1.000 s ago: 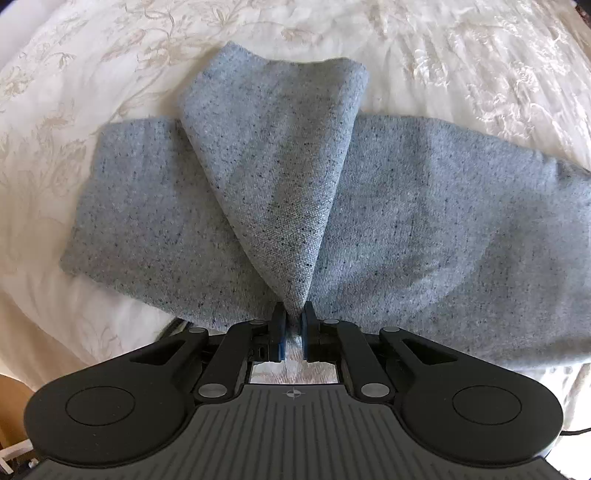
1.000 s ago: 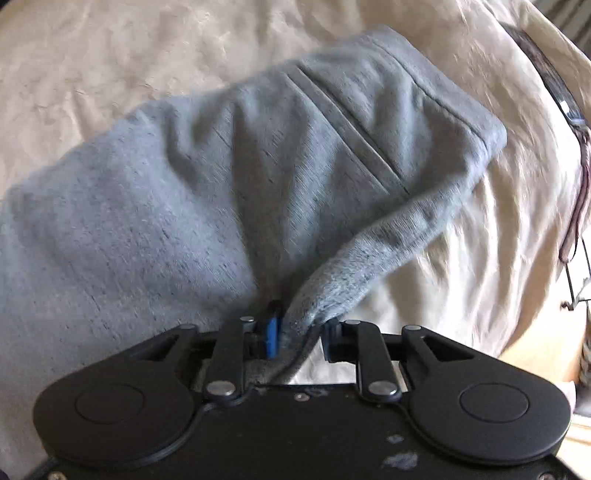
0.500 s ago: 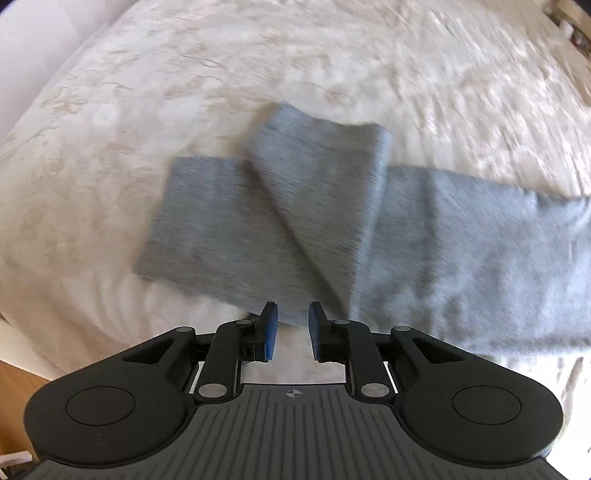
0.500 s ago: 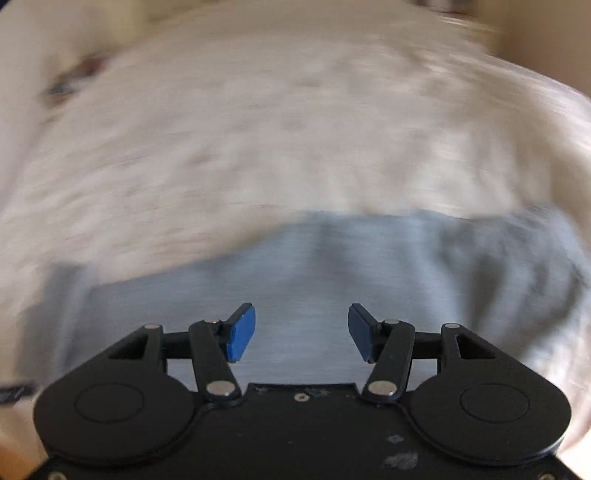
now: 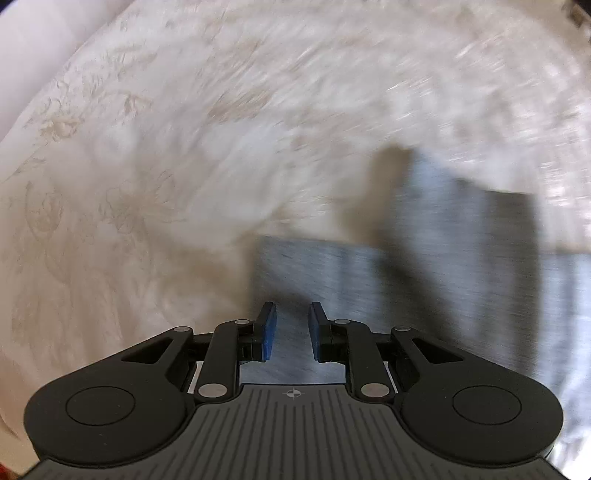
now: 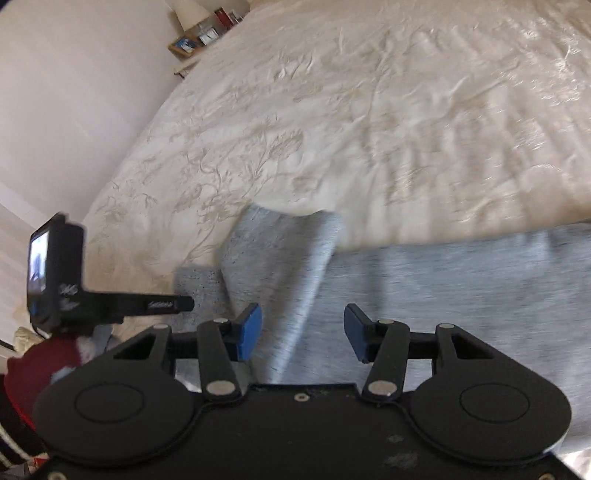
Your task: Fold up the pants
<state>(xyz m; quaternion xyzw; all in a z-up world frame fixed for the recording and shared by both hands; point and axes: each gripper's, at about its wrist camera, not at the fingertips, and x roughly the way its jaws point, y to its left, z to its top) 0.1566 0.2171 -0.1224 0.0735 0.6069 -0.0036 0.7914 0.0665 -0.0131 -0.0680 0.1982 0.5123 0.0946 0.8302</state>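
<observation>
Grey knit pants (image 6: 443, 288) lie flat on a cream bed, with one leg end folded up and over the rest (image 6: 284, 266). In the left wrist view the pants (image 5: 424, 266) are blurred, lying right of centre. My left gripper (image 5: 291, 332) is open and empty above the pants' left end. My right gripper (image 6: 301, 336) is open and empty, hovering over the folded flap. The left gripper's body (image 6: 74, 295) shows at the left of the right wrist view.
The cream embroidered bedspread (image 6: 369, 110) fills most of both views. A white wall (image 6: 74, 92) runs along the bed's left side. A wooden bedside shelf with a lamp (image 6: 195, 33) stands far back. A red sleeve (image 6: 40, 365) shows at lower left.
Both grippers have let go of the pants and opened. Both have pulled back and swung left; the folded leg now lies on the rest of the pants.
</observation>
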